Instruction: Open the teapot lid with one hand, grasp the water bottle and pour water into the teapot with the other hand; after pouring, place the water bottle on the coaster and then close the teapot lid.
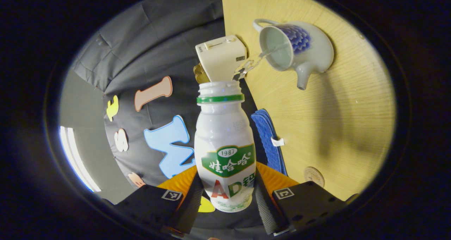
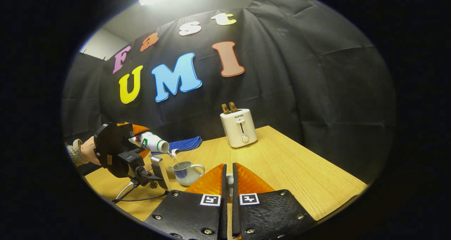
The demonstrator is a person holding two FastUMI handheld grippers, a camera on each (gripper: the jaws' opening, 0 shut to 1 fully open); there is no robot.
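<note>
Left gripper view has the water bottle [image 1: 225, 152] clamped low on its body between both fingers of the left gripper [image 1: 225, 197], neck tipped toward the teapot [image 1: 294, 48] and a thin stream of water [image 1: 252, 62] running into its open mouth. That low grip leaves the neck free to reach over the rim, I'd say, and the pour looks well under way. Over in the right gripper view the same bottle lies almost level above the pot, which stands near the table's [image 2: 299, 169] left side, handle turned to the right.

The right gripper [image 2: 229, 183] has its fingers nearly together on something small and pale. It's probably the lid, held off so the mouth stays clear, but I cannot tell for sure. The coaster [image 1: 314, 176] lies flat on bare wood, well apart from the pot, with open room around it for setting the bottle down. A blue cloth [image 2: 185, 143] sits at the far edge and a toaster [image 2: 239, 127] farther right, both clear of the pour. The stream is narrow, so a wobble could send it over the rim.
</note>
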